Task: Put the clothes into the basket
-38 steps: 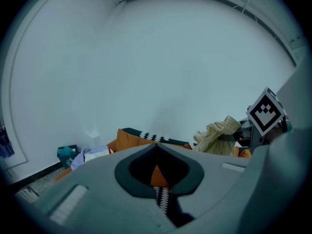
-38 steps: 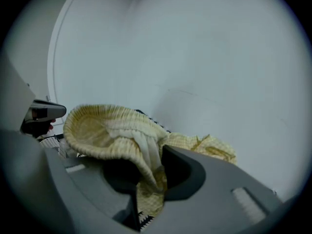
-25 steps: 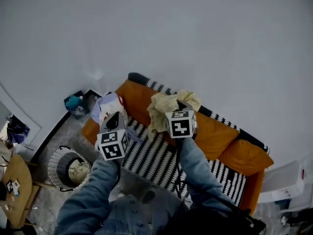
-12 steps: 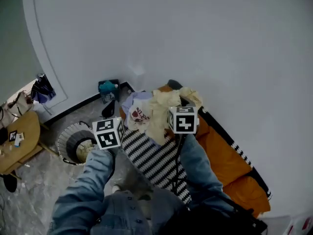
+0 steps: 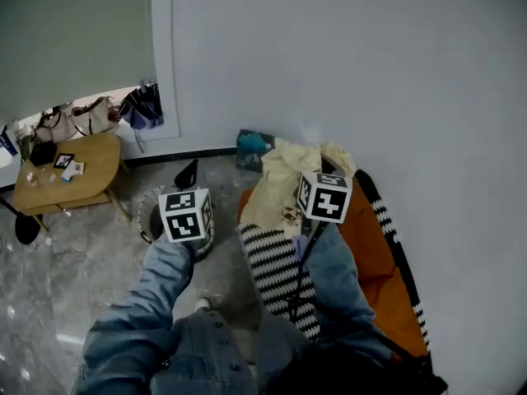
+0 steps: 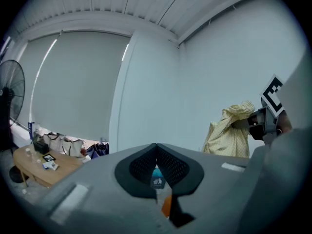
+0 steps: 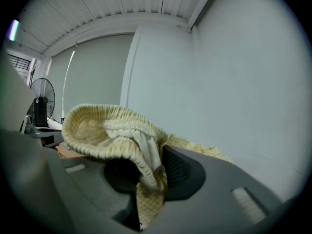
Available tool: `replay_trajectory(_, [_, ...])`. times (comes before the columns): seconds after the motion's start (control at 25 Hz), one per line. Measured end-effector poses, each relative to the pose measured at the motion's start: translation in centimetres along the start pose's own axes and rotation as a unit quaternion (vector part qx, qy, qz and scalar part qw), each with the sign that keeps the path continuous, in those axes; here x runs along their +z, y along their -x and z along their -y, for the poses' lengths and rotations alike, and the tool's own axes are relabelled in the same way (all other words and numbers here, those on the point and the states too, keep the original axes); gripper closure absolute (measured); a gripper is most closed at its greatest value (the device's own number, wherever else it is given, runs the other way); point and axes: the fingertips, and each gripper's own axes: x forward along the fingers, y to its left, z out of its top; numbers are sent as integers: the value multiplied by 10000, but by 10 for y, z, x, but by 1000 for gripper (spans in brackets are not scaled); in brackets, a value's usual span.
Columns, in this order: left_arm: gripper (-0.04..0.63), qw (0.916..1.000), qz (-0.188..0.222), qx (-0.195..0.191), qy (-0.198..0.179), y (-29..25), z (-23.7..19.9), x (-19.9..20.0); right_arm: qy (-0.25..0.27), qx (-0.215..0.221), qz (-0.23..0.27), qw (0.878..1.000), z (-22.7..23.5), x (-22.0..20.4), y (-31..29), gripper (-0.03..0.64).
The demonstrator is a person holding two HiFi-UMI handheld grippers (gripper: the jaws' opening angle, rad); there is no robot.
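My right gripper (image 7: 146, 172) is shut on a pale yellow checked garment (image 7: 112, 130) with a ribbed cuff, which drapes over both jaws. In the head view the garment (image 5: 280, 183) hangs in front of that gripper's marker cube (image 5: 329, 196) and hides the fingertips. My left gripper (image 6: 156, 147) is shut, pads meeting at the tip with nothing between them; its dark jaws (image 5: 188, 174) point away above its cube. The round wire basket (image 5: 149, 218) stands on the floor, mostly hidden behind that cube. The left gripper view also shows the yellow garment (image 6: 233, 130) at the right.
An orange sofa (image 5: 375, 249) with a black-and-white striped blanket (image 5: 276, 270) runs along the right wall. A teal bin (image 5: 253, 142) stands in the corner. A low wooden table (image 5: 78, 167) with small items sits at the left, bags (image 5: 78, 118) behind it. A fan (image 7: 41, 101) stands further off.
The view has swung left, from the sofa towards the floor and basket. Both grippers moved left with it. The yellow garment stays in the right gripper; a white printed garment stays behind on the sofa's arm.
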Motion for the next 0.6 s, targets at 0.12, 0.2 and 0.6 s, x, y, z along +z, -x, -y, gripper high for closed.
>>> replay_trajectory(0.12, [586, 9993, 40, 358, 55, 4, -51, 6, 127, 345, 59, 9993, -48, 20, -26, 520])
replay_trajectory(0.2, [585, 9983, 76, 573, 87, 7, -79, 10, 221, 587, 79, 9980, -78, 30, -42, 520])
replay_trajectory(0.6, [585, 9888, 195, 1477, 92, 30, -208, 20, 528, 1596, 334, 9852, -219, 78, -100, 518])
